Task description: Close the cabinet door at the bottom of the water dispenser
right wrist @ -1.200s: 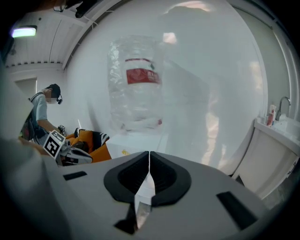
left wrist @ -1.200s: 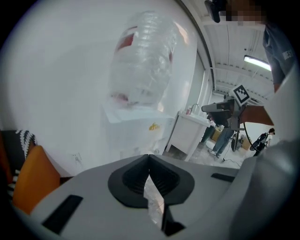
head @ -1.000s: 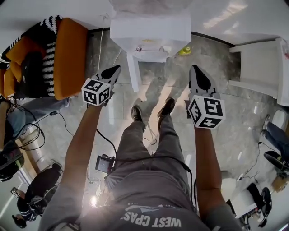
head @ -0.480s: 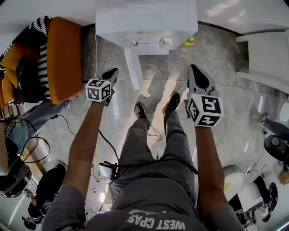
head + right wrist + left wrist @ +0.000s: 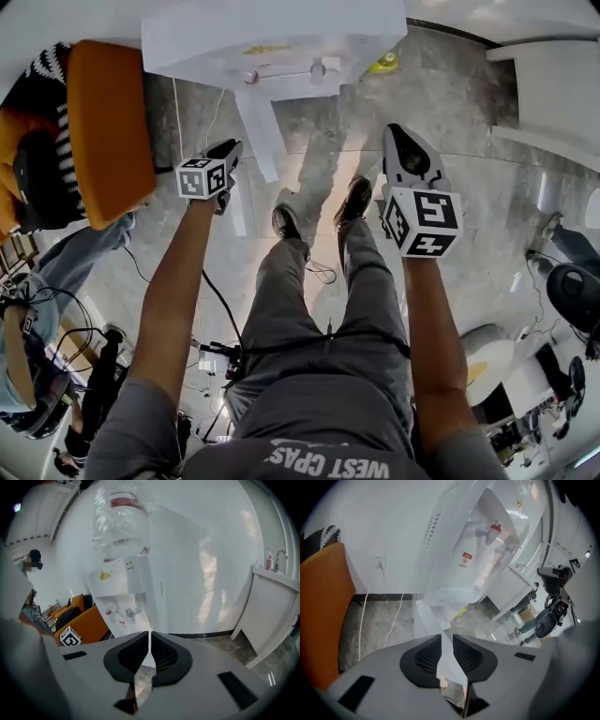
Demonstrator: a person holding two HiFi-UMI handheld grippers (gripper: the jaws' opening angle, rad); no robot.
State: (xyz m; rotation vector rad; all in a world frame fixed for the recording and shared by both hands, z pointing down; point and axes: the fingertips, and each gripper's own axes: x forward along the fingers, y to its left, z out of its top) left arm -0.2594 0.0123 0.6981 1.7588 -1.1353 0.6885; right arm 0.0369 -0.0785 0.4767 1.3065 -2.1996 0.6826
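Both lowered since earlier, left gripper [image 5: 228, 150] jaws just opening, nothing between, right gripper [image 5: 399, 137] jaws closed, empty, flat white cabinet door [image 5: 256, 131] stood open below boxy white water dispenser [image 5: 281, 37].

The person wears a grey T-shirt [image 5: 319, 450] with white letters, grey trousers [image 5: 309, 309] and dark shoes [image 5: 286, 222]. A thin black cable [image 5: 309, 347] lies over the trousers. The left gripper [image 5: 233, 145] and the right gripper [image 5: 395, 131] are light grey with black jaws, and each has a white cube [image 5: 202, 178] with black square markers.

White water dispenser [image 5: 281, 33], upright, white cabinet door [image 5: 256, 131] at its bottom left swung open — seen edge-on.
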